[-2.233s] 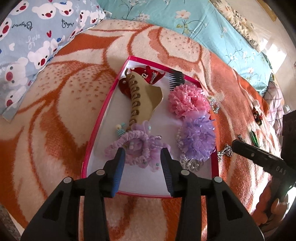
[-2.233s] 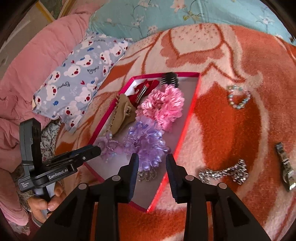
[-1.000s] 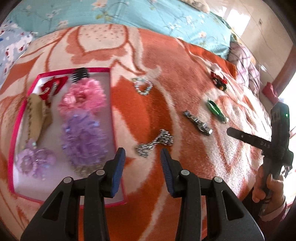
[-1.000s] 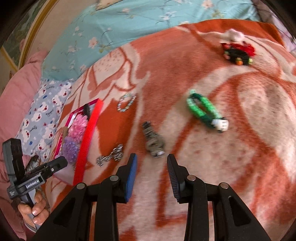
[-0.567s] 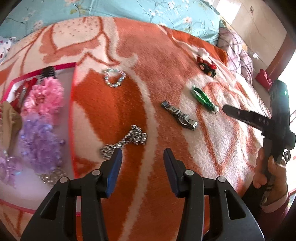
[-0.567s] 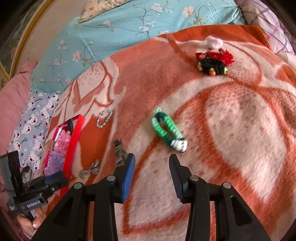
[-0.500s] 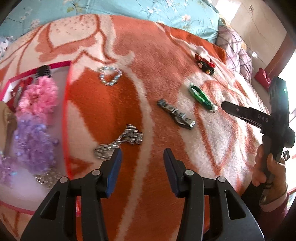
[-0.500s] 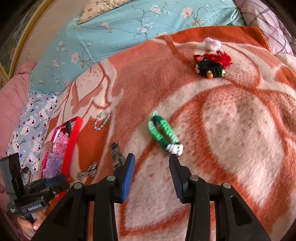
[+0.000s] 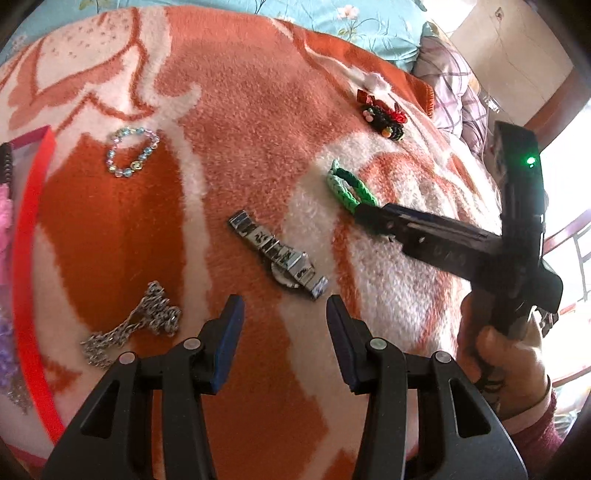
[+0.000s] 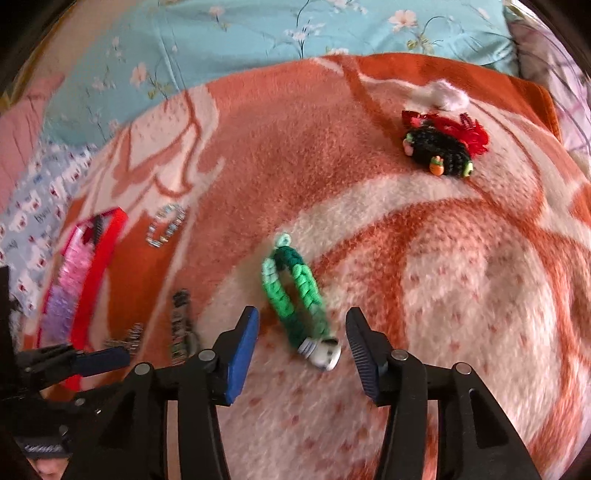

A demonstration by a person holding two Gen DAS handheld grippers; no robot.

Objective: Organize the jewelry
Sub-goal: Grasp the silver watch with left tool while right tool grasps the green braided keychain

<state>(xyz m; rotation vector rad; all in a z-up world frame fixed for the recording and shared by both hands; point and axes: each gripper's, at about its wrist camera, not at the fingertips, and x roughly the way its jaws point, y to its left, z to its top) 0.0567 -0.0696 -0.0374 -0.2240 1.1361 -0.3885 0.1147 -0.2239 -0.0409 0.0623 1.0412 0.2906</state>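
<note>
Both grippers are swinging away from the tray (image 9: 31, 236); right gripper (image 10: 302, 341) is straddling the green bracelet (image 10: 295, 295), wide open, while left gripper (image 9: 284, 325) is hovering empty, open.

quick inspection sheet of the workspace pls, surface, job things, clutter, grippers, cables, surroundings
surface: orange and cream blanket on a bed.
job's things: green bracelet, metal watch, silver chain, bead bracelet and black and red hair tie lie loose on the blanket; red tray at left holds pink and purple hair ties.
clutter: nothing seen.
grippers: left gripper open near the watch; right gripper open around the green bracelet's end.
cables: nothing seen.
surroundings: blue floral sheet, bear-print pillow.
</note>
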